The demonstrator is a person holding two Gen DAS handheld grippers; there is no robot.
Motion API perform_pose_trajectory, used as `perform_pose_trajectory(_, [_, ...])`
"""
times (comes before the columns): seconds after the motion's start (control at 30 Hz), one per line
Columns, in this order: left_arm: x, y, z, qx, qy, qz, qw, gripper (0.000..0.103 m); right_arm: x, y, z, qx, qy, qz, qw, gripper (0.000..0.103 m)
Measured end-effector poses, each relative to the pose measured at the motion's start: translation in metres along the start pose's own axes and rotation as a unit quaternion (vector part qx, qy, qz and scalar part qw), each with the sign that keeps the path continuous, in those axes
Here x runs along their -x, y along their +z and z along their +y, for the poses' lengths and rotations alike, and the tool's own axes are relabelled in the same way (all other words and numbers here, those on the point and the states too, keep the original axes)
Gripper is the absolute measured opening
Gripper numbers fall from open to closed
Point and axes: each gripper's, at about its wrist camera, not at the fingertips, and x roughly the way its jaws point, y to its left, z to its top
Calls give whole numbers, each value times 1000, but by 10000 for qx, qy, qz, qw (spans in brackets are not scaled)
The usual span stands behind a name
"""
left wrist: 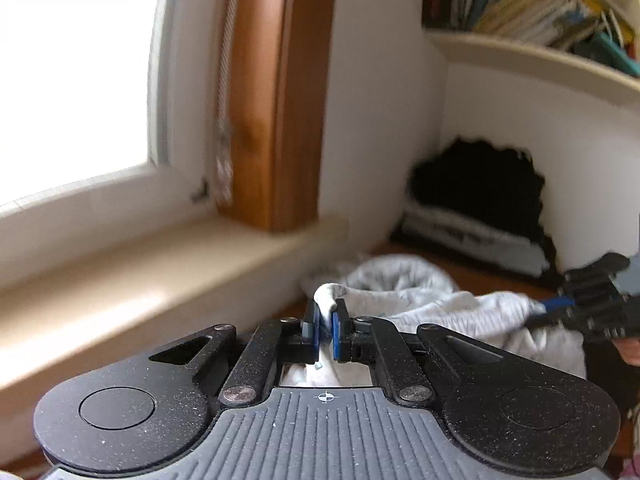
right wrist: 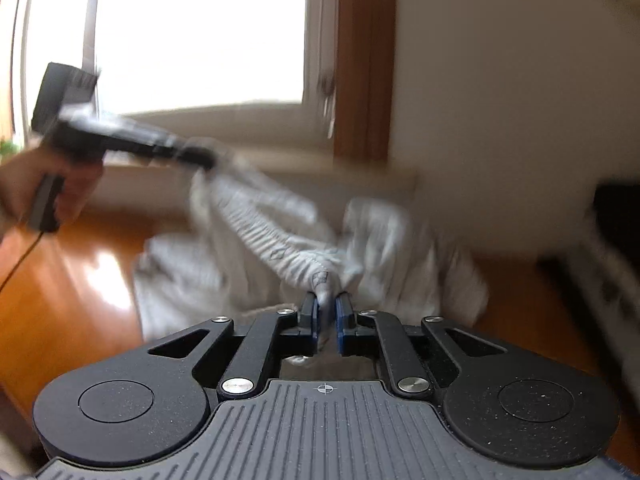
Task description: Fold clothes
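Observation:
A light grey garment (left wrist: 460, 312) with a ribbed band (right wrist: 264, 236) hangs bunched above the wooden table (right wrist: 60, 280). My left gripper (left wrist: 326, 312) is shut on a fold of its edge; it also shows at the left of the right wrist view (right wrist: 200, 162), raised and blurred. My right gripper (right wrist: 328, 308) is shut on the other end of the ribbed band, near a small printed mark; it also shows at the right edge of the left wrist view (left wrist: 552, 308). The band stretches between the two grippers.
A window (left wrist: 72, 80) with a beige sill (left wrist: 140, 276) and a wooden frame post (left wrist: 276, 100) stands behind. A pile of dark and white clothes (left wrist: 476, 208) lies in the corner by the wall. A bookshelf (left wrist: 540, 8) hangs above.

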Motion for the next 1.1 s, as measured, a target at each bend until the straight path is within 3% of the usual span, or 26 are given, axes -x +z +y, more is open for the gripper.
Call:
perform_pose_trajectory(0.27, [100,45,14,-45,445,-908,9949,5,4,110,31,685,-11,-999,9926,4])
perform_pose_trajectory(0.53, [189,68,48,226,1052,-1583,9815,5,-26,168,99,1144,495,-1481,9811,4])
perform_pose_trajectory(0.6, [191,59,60,346,1183,-1460,9816,5,-39,177,115,1149,683,-1538,9790,4])
perform_pose_trajectory(0.87, [184,8,108,823,1696,-728,9794,6,-101,158,152,1261,940,-882,9836,4])
perform_pose_trajectory(0.93, [178,-6,119,925,1786,-505,9783,8,-116,153,160,1289,994,-717,9841,9])
perform_pose_trajectory(1.07, [158,-36,118,888,1895,-108,9778,32,-119,129,151,1394,866,-387,9857,17])
perform_pose_trajectory(1.1, [155,-41,117,905,1889,-54,9778,35,-120,123,149,1419,834,-304,9859,23])
